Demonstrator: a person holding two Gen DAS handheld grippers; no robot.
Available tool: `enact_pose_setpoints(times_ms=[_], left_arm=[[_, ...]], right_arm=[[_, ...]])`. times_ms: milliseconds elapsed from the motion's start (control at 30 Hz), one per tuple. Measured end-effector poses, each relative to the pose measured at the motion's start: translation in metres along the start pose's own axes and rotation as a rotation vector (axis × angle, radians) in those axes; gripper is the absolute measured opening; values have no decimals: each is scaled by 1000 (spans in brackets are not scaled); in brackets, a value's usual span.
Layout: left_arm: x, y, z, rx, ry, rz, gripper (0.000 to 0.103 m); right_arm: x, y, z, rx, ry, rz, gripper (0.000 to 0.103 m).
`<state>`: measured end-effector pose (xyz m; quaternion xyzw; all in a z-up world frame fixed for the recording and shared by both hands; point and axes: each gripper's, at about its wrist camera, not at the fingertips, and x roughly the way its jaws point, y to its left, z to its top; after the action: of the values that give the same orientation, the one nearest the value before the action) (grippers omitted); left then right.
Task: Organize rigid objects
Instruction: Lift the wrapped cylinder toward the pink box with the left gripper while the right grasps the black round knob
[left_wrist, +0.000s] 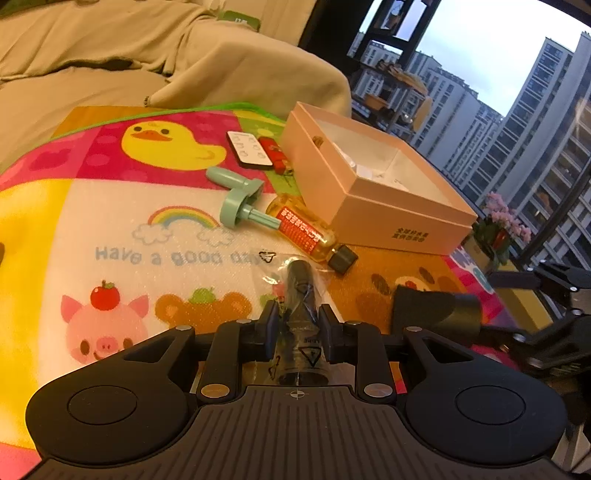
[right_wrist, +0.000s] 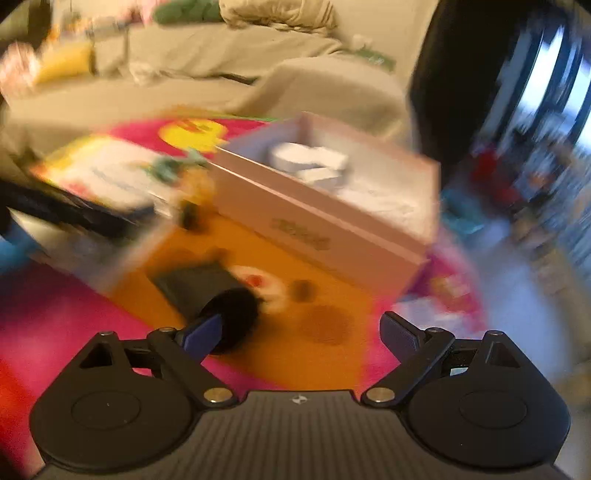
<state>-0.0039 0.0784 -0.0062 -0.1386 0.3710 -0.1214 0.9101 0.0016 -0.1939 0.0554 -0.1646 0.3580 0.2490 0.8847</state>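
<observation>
Left gripper (left_wrist: 298, 325) pinches a dark cylinder in a clear plastic bag (left_wrist: 301, 295): blue pads press both sides, printed triangle marks show on the wrap, one rounded end points away toward the far side. It sits over the colourful cartoon mat (left_wrist: 110, 229), near edge, above the bear print.

Just beyond it an amber bottle (left_wrist: 306, 230) lies on its side, red-orange label, black cap pointing right and near. A mint-green plastic tool (left_wrist: 240, 201) lies touching the bottle's far-left end. Farther off, a small white card with a dark border (left_wrist: 248, 149) and a red flat item (left_wrist: 275, 153) lie side by side.

Pink open box (left_wrist: 373, 184) stands right of the bottle, dark lettering on the near wall; white items inside, too small to name. A black wedge-shaped object with a round end (left_wrist: 436, 310) lies on the orange part of the mat, near right.

Right wrist view is heavily motion-blurred. Right gripper (right_wrist: 301, 332) is spread wide, nothing between the pads; left pad is just beside the black object's round end (right_wrist: 232, 314), contact unclear. Box (right_wrist: 325, 221) is beyond it, white round things inside.
</observation>
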Motion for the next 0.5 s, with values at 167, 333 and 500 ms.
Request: enact_pose_setpoints(times_ms=[167,333,500], left_arm=[[-2,-4,-1,35,17,4,27],[-7,-15,-9,113,26,26,28],[-4,-11,-8,68,16,18,28]], right_arm=[[5,21,9,-4,-42,181,93],[25,39,10,-49,31,229,93],[13,43,3,-39,27,271,93]])
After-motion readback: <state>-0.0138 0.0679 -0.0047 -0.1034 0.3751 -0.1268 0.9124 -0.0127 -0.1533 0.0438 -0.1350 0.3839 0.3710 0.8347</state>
